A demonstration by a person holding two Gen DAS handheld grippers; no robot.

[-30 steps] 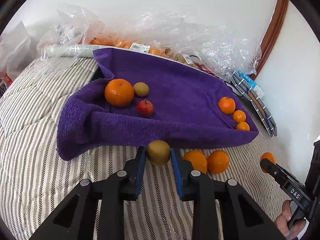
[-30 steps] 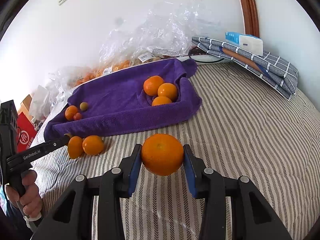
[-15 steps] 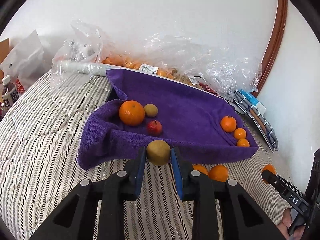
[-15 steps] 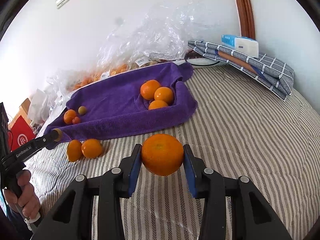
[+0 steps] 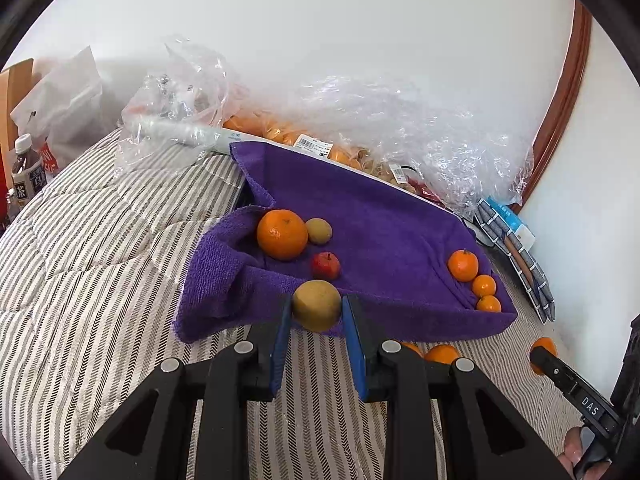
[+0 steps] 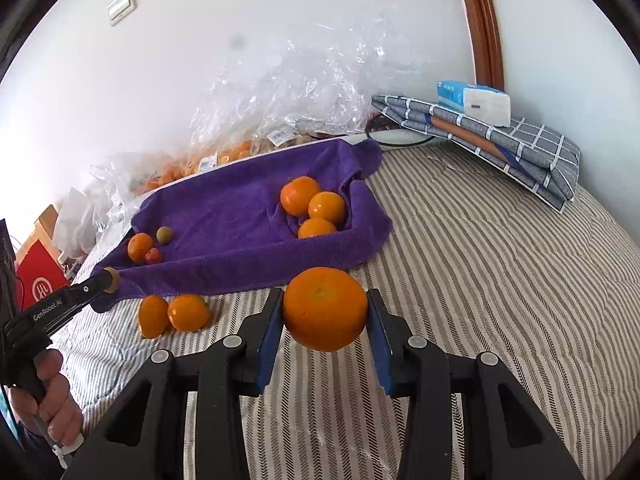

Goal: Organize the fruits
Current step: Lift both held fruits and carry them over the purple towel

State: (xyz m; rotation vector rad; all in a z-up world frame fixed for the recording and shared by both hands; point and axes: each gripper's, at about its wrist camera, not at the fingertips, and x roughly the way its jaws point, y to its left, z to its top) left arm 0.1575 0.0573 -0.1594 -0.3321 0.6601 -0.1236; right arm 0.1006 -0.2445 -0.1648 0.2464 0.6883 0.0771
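My left gripper (image 5: pixel 316 312) is shut on a brown-green kiwi (image 5: pixel 317 305), held above the near edge of the purple towel (image 5: pixel 380 208). On the towel's left lie a large orange (image 5: pixel 282 234), a second kiwi (image 5: pixel 319 231) and a small red apple (image 5: pixel 325 265); three small oranges (image 5: pixel 463 265) sit at its right. My right gripper (image 6: pixel 325 312) is shut on a big orange (image 6: pixel 325 308), held over the striped bed in front of the towel (image 6: pixel 240 216). Two loose oranges (image 6: pixel 188 312) lie on the bed by the towel's front edge.
Clear plastic bags (image 5: pixel 400 128) with more fruit lie behind the towel against the wall. A folded checked cloth (image 6: pixel 500 140) with a tissue pack (image 6: pixel 474 102) sits at the back right. A bottle (image 5: pixel 26 172) and bags stand at the far left. The striped bed (image 6: pixel 500 280) surrounds everything.
My left gripper has risen and pulled back with the kiwi, so the towel looks farther and lower. My right gripper has drifted slightly with the orange still held.
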